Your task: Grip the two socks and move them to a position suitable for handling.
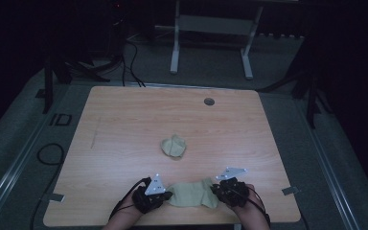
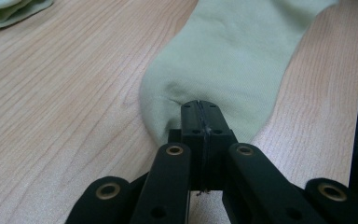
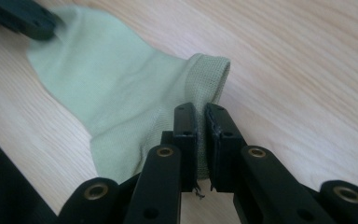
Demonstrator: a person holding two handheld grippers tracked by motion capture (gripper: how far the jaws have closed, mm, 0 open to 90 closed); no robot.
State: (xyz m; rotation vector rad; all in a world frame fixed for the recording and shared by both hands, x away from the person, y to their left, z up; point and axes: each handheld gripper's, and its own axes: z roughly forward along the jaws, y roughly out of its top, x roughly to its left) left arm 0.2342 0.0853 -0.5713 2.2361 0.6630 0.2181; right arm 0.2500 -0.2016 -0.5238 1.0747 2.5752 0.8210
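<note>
1. My left claw (image 2: 199,112) is clamped on one end of the pale green sock (image 2: 233,56).
2. My right claw (image 3: 201,114) pinches its ribbed cuff.
3. The sock lies flat near the table's (image 1: 124,120) front edge, between my claws.

Floor marking: on the grey floor (image 1: 24,143) just beyond the table's (image 1: 124,120) far left corner, dark characters (image 1: 60,120) stand that read roughly as "ID"; dim light leaves the reading unsure.
Table top: no readable text.
Gripper views: no readable label, brand or number.
</note>
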